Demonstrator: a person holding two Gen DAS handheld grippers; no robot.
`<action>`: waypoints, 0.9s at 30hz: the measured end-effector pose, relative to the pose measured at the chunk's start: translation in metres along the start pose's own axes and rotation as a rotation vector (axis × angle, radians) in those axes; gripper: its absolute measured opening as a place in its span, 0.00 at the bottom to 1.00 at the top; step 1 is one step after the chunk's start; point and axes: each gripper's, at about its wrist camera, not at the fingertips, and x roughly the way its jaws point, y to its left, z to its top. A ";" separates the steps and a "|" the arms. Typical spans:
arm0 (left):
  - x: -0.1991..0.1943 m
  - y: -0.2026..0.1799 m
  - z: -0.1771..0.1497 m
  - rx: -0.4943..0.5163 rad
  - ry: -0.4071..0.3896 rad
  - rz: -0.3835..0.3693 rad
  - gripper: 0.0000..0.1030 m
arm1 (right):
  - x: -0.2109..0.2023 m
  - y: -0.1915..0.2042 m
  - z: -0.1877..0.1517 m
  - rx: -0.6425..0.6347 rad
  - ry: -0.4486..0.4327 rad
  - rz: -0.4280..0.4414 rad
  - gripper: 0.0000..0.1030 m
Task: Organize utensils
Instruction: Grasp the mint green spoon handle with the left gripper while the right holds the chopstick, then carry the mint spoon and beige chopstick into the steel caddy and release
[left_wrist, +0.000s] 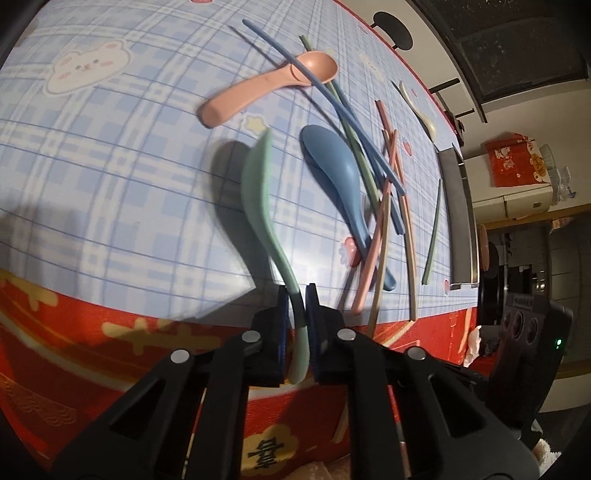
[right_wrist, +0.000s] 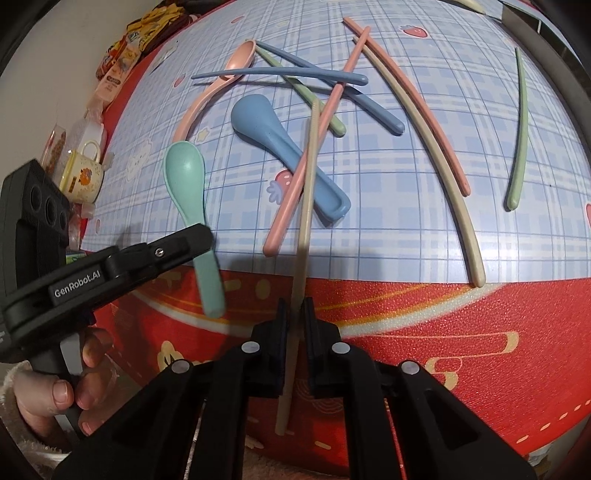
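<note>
**2 wrist fisheyes, both aimed steeply down**

Each view is taken from just behind its own fingers, close above the near edge of the table (left_wrist: 110, 177). The utensil pile around the blue spoon (left_wrist: 334, 177) is shared. The left gripper (right_wrist: 207, 236) is seen in the right view.

bright indoor light; soft shadows; fisheye bending; slight blur

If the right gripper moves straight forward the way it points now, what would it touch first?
The right gripper, shut on the beige chopstick, points along it toward the pile. It would probably first meet the pink chopstick and the blue spoon handle crossing there, though depth is unclear.
</note>
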 end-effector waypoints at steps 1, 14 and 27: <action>-0.002 0.001 0.000 0.003 -0.001 0.005 0.10 | 0.000 -0.001 0.000 0.007 -0.002 0.004 0.07; -0.025 0.003 0.003 0.047 -0.031 0.029 0.10 | -0.026 -0.019 -0.003 0.086 -0.094 0.028 0.07; -0.048 -0.012 0.007 0.110 -0.084 0.020 0.10 | -0.052 -0.033 0.001 0.107 -0.181 0.015 0.07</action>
